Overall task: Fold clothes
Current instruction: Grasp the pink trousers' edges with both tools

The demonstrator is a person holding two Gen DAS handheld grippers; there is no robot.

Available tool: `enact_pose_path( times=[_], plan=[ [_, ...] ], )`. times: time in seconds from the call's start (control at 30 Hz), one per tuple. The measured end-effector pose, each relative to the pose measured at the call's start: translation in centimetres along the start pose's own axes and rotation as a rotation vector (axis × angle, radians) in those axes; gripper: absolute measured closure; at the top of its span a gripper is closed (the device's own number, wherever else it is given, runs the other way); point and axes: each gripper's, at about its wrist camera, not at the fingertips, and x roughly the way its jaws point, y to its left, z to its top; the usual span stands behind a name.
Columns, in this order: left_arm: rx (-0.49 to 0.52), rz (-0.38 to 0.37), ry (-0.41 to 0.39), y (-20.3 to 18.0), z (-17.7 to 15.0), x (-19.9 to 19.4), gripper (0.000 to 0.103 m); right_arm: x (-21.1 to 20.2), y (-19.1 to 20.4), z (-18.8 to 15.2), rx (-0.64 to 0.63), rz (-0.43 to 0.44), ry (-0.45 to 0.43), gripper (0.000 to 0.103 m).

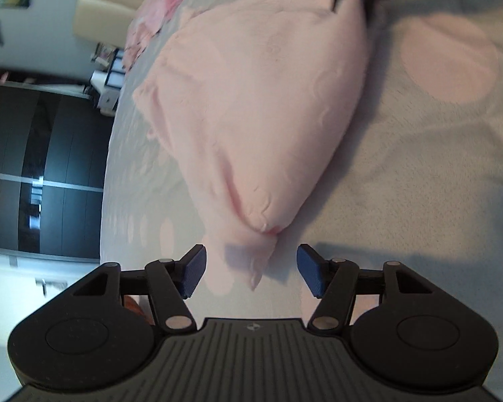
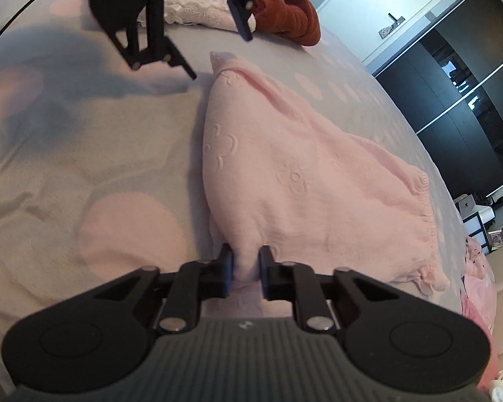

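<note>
Pink garment (image 2: 295,174) on spotted bed (image 2: 84,154), near corner clamped in right gripper (image 2: 246,268), far corner between parted pads of left gripper (image 1: 251,269)

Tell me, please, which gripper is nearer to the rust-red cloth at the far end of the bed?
Left. The left gripper hangs open just in front of the rust-red cloth. The right gripper is far back, clamped on the opposite corner of the pink garment.

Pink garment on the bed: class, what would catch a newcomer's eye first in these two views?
The pale pink garment lies bunched on the grey, pink-spotted bedspread. The right tongs pinch its near corner; the left tongs stand open around the opposite corner. A rust-red cloth sits at the far edge.
</note>
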Motion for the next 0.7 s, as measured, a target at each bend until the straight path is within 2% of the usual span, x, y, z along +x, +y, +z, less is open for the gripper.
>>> enact_pose_path(
  times=[0.03,0.07,0.1,0.17,0.27,0.4,0.43,0.47,0.5,0.53,0.57,0.6,0.7],
  plan=[
    [0.019,-0.001,0.022,-0.2,0.2,0.7,0.067,-0.2,-0.3,0.1,0.011,0.003,0.001,0.092],
    [0.018,-0.007,0.04,-0.1,0.1,1.2,0.086,-0.4,-0.6,0.1,0.02,0.007,0.005,0.094],
    [0.004,-0.018,0.056,0.2,-0.1,1.7,0.098,-0.5,-0.8,0.1,0.027,0.012,0.009,0.095],
    [-0.026,-0.027,0.077,0.7,-0.6,2.4,0.101,-0.9,-1.4,-0.1,0.042,0.022,0.02,0.096],
    [-0.071,-0.021,0.072,1.8,-1.3,2.3,0.101,-1.3,-2.3,-0.8,0.068,0.039,0.044,0.097],
    [-0.061,0.015,0.074,2.1,-1.7,2.0,0.1,-1.1,-2.9,-1.8,0.099,0.048,0.061,0.097],
    [-0.065,0.024,0.053,2.1,-1.7,1.6,0.091,-1.1,-2.9,-2.1,0.105,0.048,0.057,0.097],
    [-0.07,0.032,0.026,2.1,-1.5,1.1,0.072,-1.1,-2.9,-2.2,0.113,0.048,0.051,0.097],
    [-0.072,0.047,-0.009,2.0,-1.4,0.5,0.045,-1.1,-3.0,-2.4,0.123,0.049,0.044,0.097],
    [-0.066,0.064,-0.053,1.9,-1.1,-0.1,0.036,-1.1,-3.0,-2.5,0.133,0.049,0.036,0.097],
    [-0.057,0.076,-0.096,1.6,-0.7,-0.8,0.032,-1.0,-3.0,-2.5,0.139,0.051,0.031,0.096],
    [-0.042,0.076,-0.126,1.4,-0.2,-1.3,0.031,-0.9,-3.0,-2.5,0.144,0.053,0.028,0.096],
    [0.024,0.044,-0.162,0.4,1.3,-1.4,0.031,-0.7,-3.2,-2.4,0.159,0.06,0.02,0.096]
  ],
)
